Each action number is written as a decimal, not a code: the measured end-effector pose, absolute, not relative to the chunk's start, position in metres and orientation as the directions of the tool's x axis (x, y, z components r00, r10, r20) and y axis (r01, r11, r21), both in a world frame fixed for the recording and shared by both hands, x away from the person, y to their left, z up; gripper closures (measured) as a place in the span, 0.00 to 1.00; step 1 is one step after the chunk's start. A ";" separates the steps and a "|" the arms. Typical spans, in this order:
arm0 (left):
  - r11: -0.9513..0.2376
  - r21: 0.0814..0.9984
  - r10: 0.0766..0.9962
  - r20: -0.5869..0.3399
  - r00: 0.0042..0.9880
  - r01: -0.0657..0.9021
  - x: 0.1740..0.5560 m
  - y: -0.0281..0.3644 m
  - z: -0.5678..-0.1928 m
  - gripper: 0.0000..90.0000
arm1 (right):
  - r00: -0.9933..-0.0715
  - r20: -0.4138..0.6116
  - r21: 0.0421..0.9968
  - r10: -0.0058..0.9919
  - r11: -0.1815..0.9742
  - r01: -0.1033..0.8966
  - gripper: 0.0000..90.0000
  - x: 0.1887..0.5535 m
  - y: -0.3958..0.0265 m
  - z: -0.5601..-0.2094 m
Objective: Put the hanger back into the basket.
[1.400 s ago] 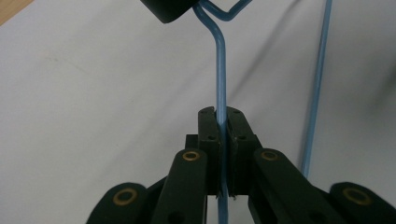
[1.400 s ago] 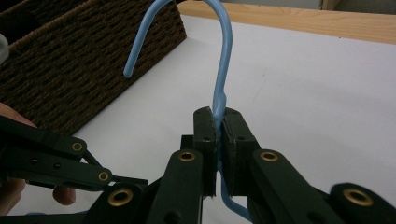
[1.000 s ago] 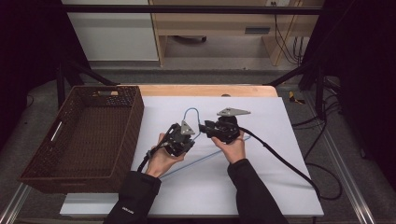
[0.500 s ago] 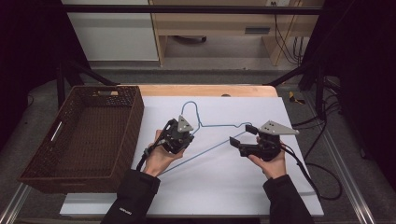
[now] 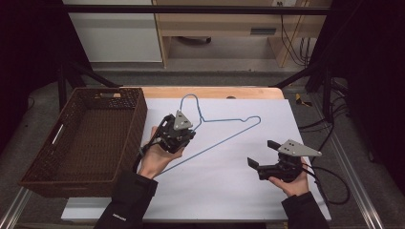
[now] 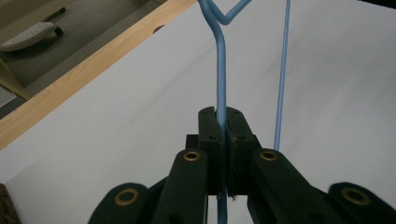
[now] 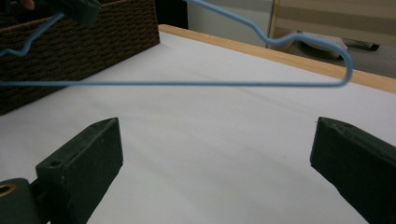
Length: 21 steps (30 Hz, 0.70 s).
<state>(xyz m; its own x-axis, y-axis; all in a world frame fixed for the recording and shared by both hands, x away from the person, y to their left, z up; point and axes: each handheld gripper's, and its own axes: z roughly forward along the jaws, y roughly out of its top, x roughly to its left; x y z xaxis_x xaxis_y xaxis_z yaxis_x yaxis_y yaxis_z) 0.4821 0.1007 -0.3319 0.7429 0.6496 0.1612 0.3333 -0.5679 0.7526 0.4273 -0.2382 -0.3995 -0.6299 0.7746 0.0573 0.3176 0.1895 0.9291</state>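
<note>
- Your right gripper (image 5: pixel 261 153) sits nearest you, low at the right of the white table (image 5: pixel 229 191), and it has drawn well away from the blue wire hanger (image 5: pixel 224 133) that it was right beside a second ago.
- Its jaws have just been opening; in the right gripper view they stand wide apart with only bare table between them, so that hand has let go.
- Your left gripper (image 5: pixel 177 130) is clamped tight on the hanger: in the left gripper view the two pads (image 6: pixel 209 140) pinch the wire (image 6: pixel 221 74) just below the twist of the neck.
- The hanger now hangs from that one grip. Its lower bar runs across the right gripper view clear above the table, with the far shoulder bend out over the table's middle, and it looks lifted higher than before.
- Farther left, the brown wicker basket (image 5: pixel 38 176) sits beside the left gripper.
- I judge the handover is done: the left hand alone carries the hanger, and the basket looks like the likely place for it.
</note>
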 end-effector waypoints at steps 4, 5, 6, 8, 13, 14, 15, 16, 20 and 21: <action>-0.562 0.757 0.653 0.156 0.741 0.335 0.481 0.106 -0.322 0.97 | -0.616 0.055 0.927 0.786 0.189 0.323 0.02 0.422 -0.246 -0.404; -0.564 0.754 0.652 0.156 0.742 0.337 0.481 0.108 -0.318 0.97 | -0.613 0.059 0.927 0.788 0.184 0.327 0.02 0.421 -0.248 -0.405; -0.562 0.756 0.654 0.156 0.740 0.337 0.481 0.109 -0.315 0.97 | -0.609 0.067 0.927 0.790 0.177 0.331 0.02 0.419 -0.250 -0.405; -0.558 0.758 0.654 0.150 0.741 0.339 0.481 0.112 -0.310 0.97 | -0.601 0.075 0.928 0.796 0.165 0.335 0.02 0.416 -0.253 -0.406; -0.558 0.761 0.661 0.167 0.731 0.331 0.480 0.121 -0.294 0.97 | -0.600 0.061 0.928 0.798 0.175 0.328 0.01 0.414 -0.255 -0.407; -0.561 0.760 0.660 0.170 0.732 0.329 0.481 0.122 -0.292 0.97 | -0.600 0.058 0.927 0.798 0.180 0.328 0.01 0.414 -0.255 -0.407; -0.583 0.745 0.649 0.187 0.738 0.324 0.481 0.126 -0.288 0.97 | -0.599 0.060 0.926 0.799 0.179 0.332 0.01 0.413 -0.255 -0.407; -0.574 0.751 0.654 0.182 0.734 0.326 0.481 0.127 -0.286 0.97 | -0.600 0.060 0.926 0.798 0.179 0.332 0.01 0.412 -0.255 -0.408; -0.584 0.743 0.649 0.184 0.738 0.328 0.483 0.137 -0.278 0.97 | -0.602 0.061 0.926 0.796 0.180 0.332 0.01 0.411 -0.255 -0.408; -0.584 0.742 0.652 0.187 0.735 0.329 0.483 0.140 -0.276 0.97 | -0.604 0.060 0.927 0.795 0.180 0.330 0.01 0.411 -0.255 -0.408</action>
